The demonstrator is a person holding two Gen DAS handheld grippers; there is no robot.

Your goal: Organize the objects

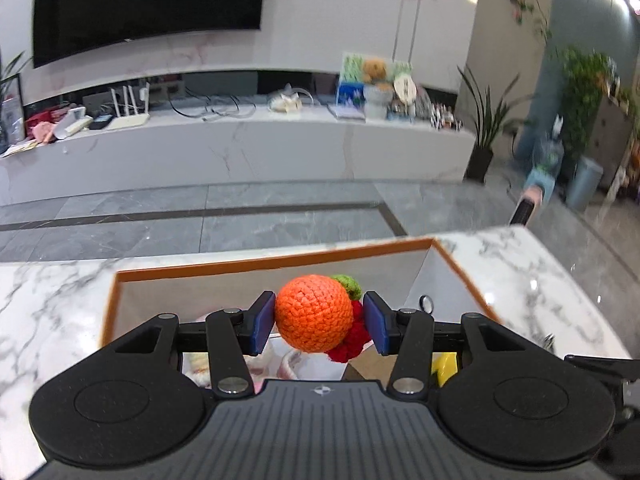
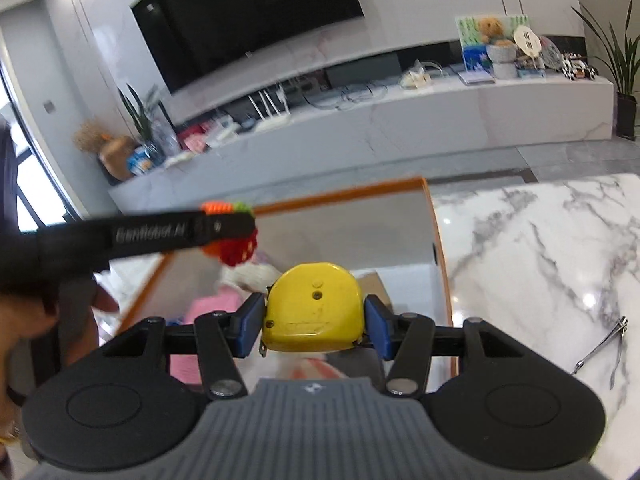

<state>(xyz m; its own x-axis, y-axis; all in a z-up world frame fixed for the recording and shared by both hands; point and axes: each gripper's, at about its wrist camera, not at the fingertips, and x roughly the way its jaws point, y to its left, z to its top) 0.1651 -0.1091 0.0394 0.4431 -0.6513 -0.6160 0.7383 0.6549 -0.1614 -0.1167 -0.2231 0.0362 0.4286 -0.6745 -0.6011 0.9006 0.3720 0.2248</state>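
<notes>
Left wrist view: left gripper [image 1: 319, 322] clamped on crocheted orange [image 1: 314, 313], held above the box [image 1: 276, 263], tilted down toward its inside. Risk: red knit piece [image 1: 352, 338] snagging a pad on release. Right of that, right gripper [image 2: 315, 322] clamped on yellow tape measure [image 2: 314, 306] above the same box; risk of bumping the left one. Nail clipper [image 2: 604, 346] on bench [image 2: 540, 240], right of the box.

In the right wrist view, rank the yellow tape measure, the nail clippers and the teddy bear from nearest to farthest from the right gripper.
1. Yellow tape measure: clamped between the right gripper's pads, over the orange-rimmed box.
2. Nail clippers: on the marble table, off to the right.
3. Teddy bear: far back on the TV console, upper right.
</notes>
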